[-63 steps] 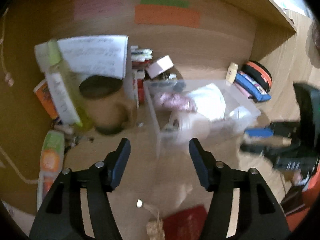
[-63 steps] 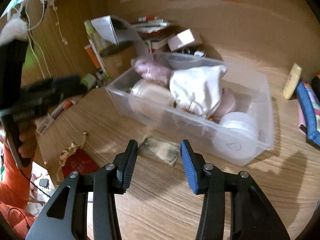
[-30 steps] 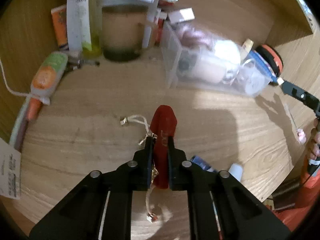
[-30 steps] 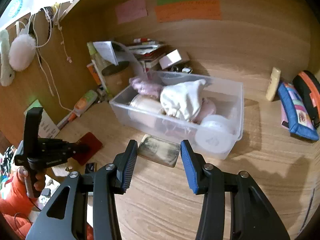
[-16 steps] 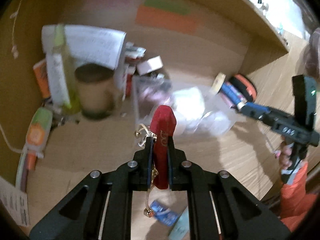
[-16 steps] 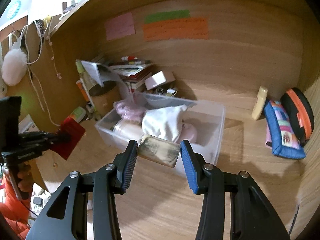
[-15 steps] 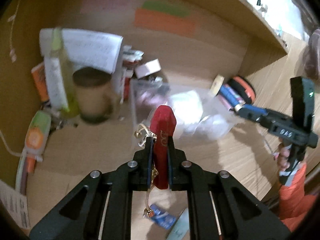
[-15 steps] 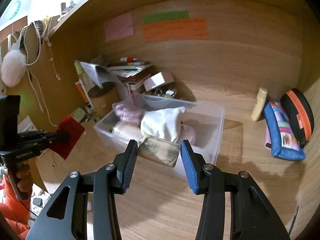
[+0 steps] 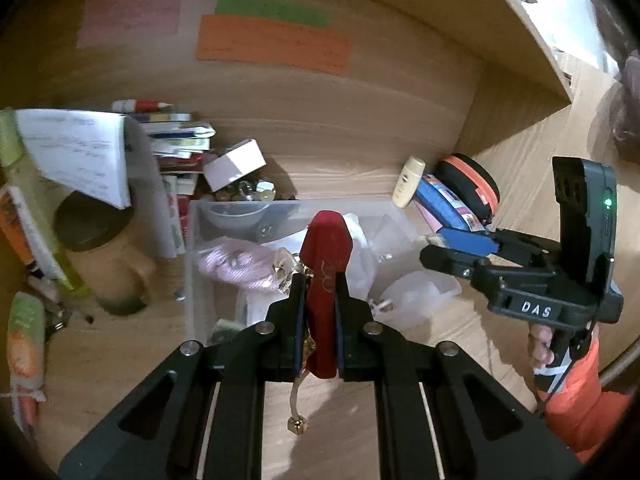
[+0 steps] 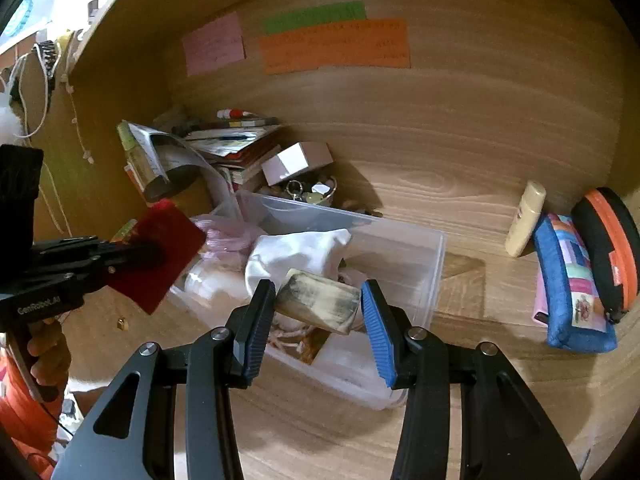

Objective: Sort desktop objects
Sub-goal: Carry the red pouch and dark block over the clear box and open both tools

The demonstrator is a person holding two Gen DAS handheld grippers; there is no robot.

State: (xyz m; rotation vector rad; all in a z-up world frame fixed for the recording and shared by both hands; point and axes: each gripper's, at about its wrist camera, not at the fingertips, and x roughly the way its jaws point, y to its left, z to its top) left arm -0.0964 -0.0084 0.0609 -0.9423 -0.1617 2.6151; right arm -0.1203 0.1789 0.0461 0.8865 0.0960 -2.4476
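Note:
My left gripper (image 9: 320,280) is shut on a flat red pouch (image 9: 326,256) with a gold cord and charm hanging below. It holds the pouch in the air over the near end of the clear plastic bin (image 9: 192,248). In the right wrist view the pouch (image 10: 160,256) hangs at the bin's left end. My right gripper (image 10: 318,300) is shut on a small smudged beige block (image 10: 320,300) held above the bin (image 10: 432,264). The bin holds a white cloth (image 10: 296,256), a pink item (image 9: 236,264) and a clear lid.
A brown jar (image 9: 104,248), a paper sheet, a stack of books (image 10: 240,140) and a white box (image 10: 296,160) crowd the back left. A cream tube (image 10: 524,220), a blue pouch (image 10: 572,284) and an orange-black case (image 10: 612,248) lie at the right. Sticky notes hang on the back wall.
My left gripper has picked the red pouch off the desk and carried it up and forward over the bin. My right gripper has lifted the beige block to above the bin.

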